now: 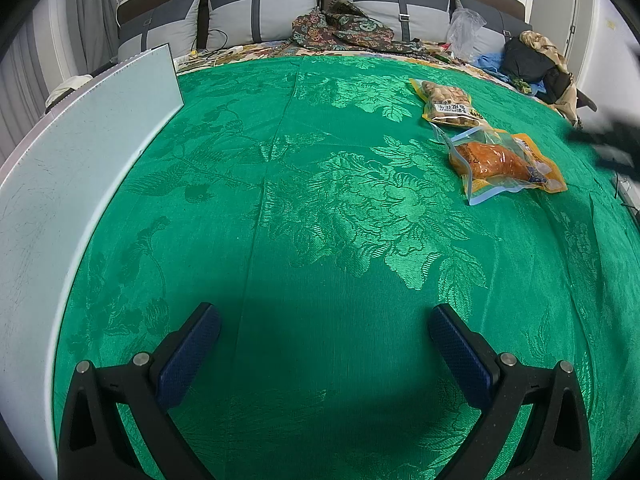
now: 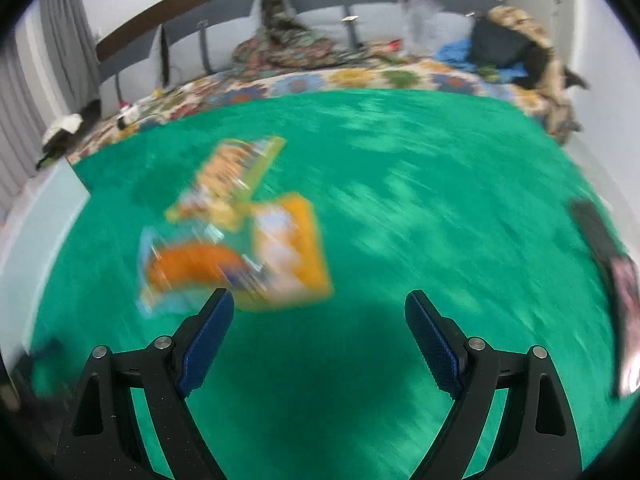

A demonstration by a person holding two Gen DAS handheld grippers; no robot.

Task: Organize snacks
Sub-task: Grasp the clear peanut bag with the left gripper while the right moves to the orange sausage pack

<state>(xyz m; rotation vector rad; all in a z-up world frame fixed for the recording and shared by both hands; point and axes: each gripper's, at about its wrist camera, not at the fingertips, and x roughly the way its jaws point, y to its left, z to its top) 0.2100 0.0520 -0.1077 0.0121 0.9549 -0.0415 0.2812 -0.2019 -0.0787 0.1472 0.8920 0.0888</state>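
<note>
Two snack packets lie on a green bedspread (image 1: 304, 208). One clear packet holds an orange-brown piece of meat (image 1: 502, 164), and a yellow packet of pale snacks (image 1: 450, 104) lies just behind it. My left gripper (image 1: 324, 322) is open and empty, well short of them and to their left. The right wrist view is blurred: the orange packet (image 2: 208, 268) and the yellow packet (image 2: 236, 176) lie ahead and to the left of my right gripper (image 2: 320, 308), which is open and empty. A blurred dark shape (image 1: 608, 144) at the right edge may be the right gripper.
A pale grey-white board (image 1: 76, 168) stands along the left side of the bedspread. At the head of the bed are grey pillows (image 1: 260, 4), a patterned cloth (image 1: 340, 28), a plastic bag (image 1: 466, 28) and a dark bundle (image 1: 528, 60). A dark flat object (image 2: 612, 264) lies at the right edge.
</note>
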